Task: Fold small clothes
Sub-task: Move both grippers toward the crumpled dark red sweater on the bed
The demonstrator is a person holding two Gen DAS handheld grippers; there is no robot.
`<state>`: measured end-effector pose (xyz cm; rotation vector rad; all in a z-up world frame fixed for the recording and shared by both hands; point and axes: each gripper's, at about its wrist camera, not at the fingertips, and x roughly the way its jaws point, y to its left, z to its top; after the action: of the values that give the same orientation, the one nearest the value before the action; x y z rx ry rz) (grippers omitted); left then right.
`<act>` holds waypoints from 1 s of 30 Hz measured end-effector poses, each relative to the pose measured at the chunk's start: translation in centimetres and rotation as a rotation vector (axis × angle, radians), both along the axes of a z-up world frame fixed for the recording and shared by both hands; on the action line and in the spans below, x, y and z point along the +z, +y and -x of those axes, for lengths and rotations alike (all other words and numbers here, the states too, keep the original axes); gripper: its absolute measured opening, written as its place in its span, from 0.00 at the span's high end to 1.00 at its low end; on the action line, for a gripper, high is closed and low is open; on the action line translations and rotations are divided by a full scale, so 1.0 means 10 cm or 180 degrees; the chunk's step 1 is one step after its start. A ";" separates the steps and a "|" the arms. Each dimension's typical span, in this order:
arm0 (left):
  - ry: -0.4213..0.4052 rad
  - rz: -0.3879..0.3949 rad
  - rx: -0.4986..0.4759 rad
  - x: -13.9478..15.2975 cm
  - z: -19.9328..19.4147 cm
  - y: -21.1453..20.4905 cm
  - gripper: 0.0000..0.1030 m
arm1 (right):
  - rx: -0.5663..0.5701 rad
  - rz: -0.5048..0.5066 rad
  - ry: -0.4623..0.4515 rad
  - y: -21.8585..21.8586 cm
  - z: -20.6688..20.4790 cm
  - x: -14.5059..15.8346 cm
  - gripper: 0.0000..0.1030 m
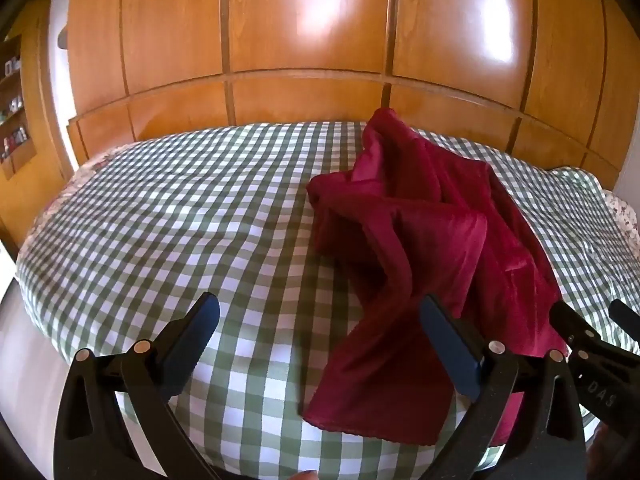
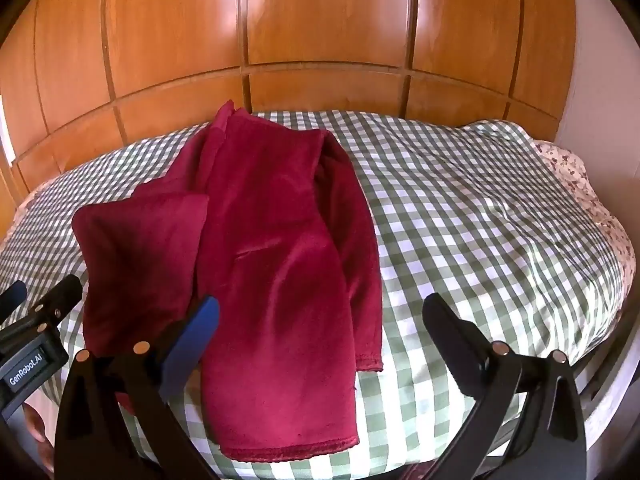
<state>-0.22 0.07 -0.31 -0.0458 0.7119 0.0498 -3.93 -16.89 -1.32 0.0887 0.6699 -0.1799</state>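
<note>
A dark red velvety garment (image 2: 272, 248) lies rumpled on the green-and-white checked bedspread (image 2: 480, 220), one long part running toward the near edge and a folded flap at its left. In the left wrist view the same garment (image 1: 420, 232) sits right of centre. My left gripper (image 1: 320, 332) hovers above the near end of the cloth, jaws wide apart, nothing between them. My right gripper (image 2: 320, 328) is open too, over the garment's near hem, its left finger above the cloth. Each gripper shows at the edge of the other's view: right gripper (image 1: 596, 328), left gripper (image 2: 36, 300).
A tall glossy wooden wardrobe (image 1: 312, 40) stands right behind the bed. A floral sheet (image 2: 568, 168) shows at the bed's far right edge. Shelves with small items (image 1: 12, 120) stand at the far left. The bedspread (image 1: 160, 216) left of the garment is bare.
</note>
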 end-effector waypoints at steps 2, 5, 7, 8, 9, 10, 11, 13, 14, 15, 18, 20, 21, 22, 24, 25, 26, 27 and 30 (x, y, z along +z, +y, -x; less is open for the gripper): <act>-0.0007 -0.0021 0.0015 -0.01 0.03 -0.02 0.04 | -0.0001 0.0000 -0.0009 0.00 0.00 0.01 0.02; -0.0003 -0.0044 0.0024 0.00 0.03 -0.01 0.04 | 0.0015 -0.0007 -0.0048 0.01 0.04 0.01 0.02; -0.0016 -0.0053 0.0042 0.01 0.01 0.00 0.04 | 0.0034 -0.0013 -0.0055 0.02 0.04 0.02 0.02; -0.0020 -0.0055 0.0044 0.02 0.01 0.01 0.04 | 0.0043 -0.0011 -0.0062 0.02 0.05 0.03 0.02; -0.0022 -0.0056 0.0046 0.02 0.01 0.01 0.04 | 0.0043 -0.0008 -0.0072 0.01 0.06 0.03 0.02; -0.0023 -0.0062 0.0047 0.02 0.01 0.02 0.04 | 0.0045 -0.0012 -0.0087 0.01 0.07 0.04 0.02; -0.0023 -0.0068 0.0047 0.02 0.01 0.02 0.04 | 0.0056 -0.0025 -0.0093 0.00 0.09 0.04 0.02; -0.0021 -0.0064 0.0046 0.02 0.01 0.02 0.04 | 0.0109 -0.0059 -0.0107 -0.02 0.12 0.05 0.02; -0.0025 -0.0064 0.0048 0.01 0.01 0.02 0.04 | 0.0144 -0.0064 -0.0117 -0.01 0.14 0.05 0.02; -0.0024 -0.0066 0.0047 0.01 0.01 0.02 0.04 | 0.0180 -0.0058 -0.0121 0.00 0.16 0.06 0.02; -0.0004 -0.0063 0.0052 0.00 0.00 0.03 0.04 | 0.0294 -0.0055 -0.0094 0.03 0.22 0.02 0.02; 0.0003 -0.0059 0.0052 -0.01 0.00 0.05 0.04 | 0.0341 -0.0056 -0.0061 0.03 0.24 0.00 0.02; 0.0007 -0.0052 0.0045 -0.01 0.00 0.05 0.04 | 0.0368 -0.0066 -0.0050 0.04 0.26 -0.01 0.02; 0.0012 -0.0045 0.0041 -0.02 -0.01 0.06 0.04 | 0.0386 -0.0068 -0.0052 0.04 0.27 -0.01 0.02; 0.0022 -0.0041 0.0038 -0.02 -0.01 0.07 0.04 | 0.0435 -0.0068 -0.0063 0.05 0.30 0.00 0.02; 0.0023 -0.0042 0.0037 -0.03 -0.02 0.07 0.04 | 0.0492 -0.0073 -0.0072 0.06 0.33 0.00 0.03; 0.0024 -0.0042 0.0040 -0.03 -0.02 0.07 0.04 | 0.0546 -0.0074 -0.0070 0.09 0.35 0.00 0.08; 0.0026 -0.0038 0.0037 -0.03 -0.01 0.07 0.04 | 0.0604 -0.0074 -0.0058 0.11 0.36 -0.01 0.11; 0.0052 -0.0064 -0.0008 -0.05 -0.04 0.08 0.04 | 0.0817 -0.0094 0.0020 0.20 0.36 -0.07 0.22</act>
<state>0.13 0.91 -0.83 -0.0252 0.7278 0.0549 -7.54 -14.89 -1.99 0.0299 0.6837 0.0767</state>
